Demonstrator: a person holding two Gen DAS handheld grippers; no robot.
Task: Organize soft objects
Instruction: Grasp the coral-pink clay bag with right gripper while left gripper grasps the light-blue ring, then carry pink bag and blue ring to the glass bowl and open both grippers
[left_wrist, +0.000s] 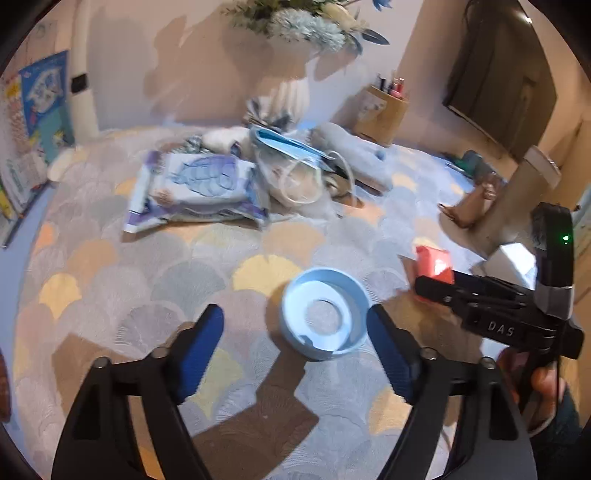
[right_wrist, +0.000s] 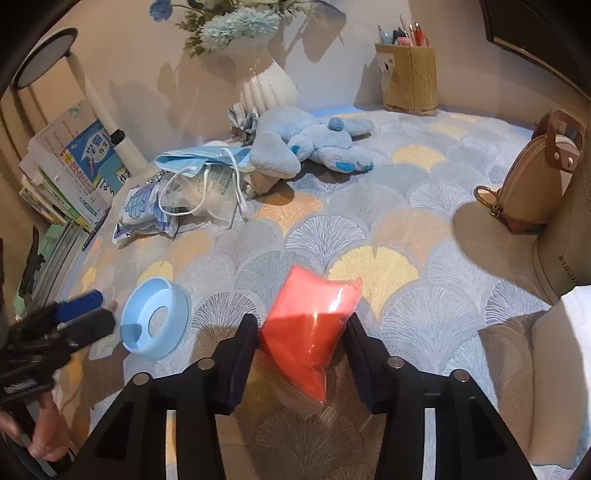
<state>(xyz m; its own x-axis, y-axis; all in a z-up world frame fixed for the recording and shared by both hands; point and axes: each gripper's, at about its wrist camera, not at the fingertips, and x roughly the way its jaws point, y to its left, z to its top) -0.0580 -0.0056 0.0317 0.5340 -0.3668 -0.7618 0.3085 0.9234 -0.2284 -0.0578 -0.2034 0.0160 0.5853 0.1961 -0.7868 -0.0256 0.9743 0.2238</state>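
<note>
My right gripper (right_wrist: 301, 334) is shut on a red soft packet (right_wrist: 308, 325) and holds it just above the patterned cloth; the packet also shows in the left wrist view (left_wrist: 434, 267). My left gripper (left_wrist: 295, 328) is open and empty, with a light blue ring dish (left_wrist: 325, 314) between its fingers and slightly ahead. At the back lie a wet-wipes pack (left_wrist: 199, 184), a blue face mask (right_wrist: 203, 157) on a clear bag (right_wrist: 207, 192), and a blue plush toy (right_wrist: 310, 140).
A white vase (right_wrist: 267, 88) with flowers and a pen holder (right_wrist: 408, 75) stand at the back wall. Books (right_wrist: 70, 166) lean at the left. A tan round bag (right_wrist: 535, 177) stands at the right beside a beige box (right_wrist: 565, 240).
</note>
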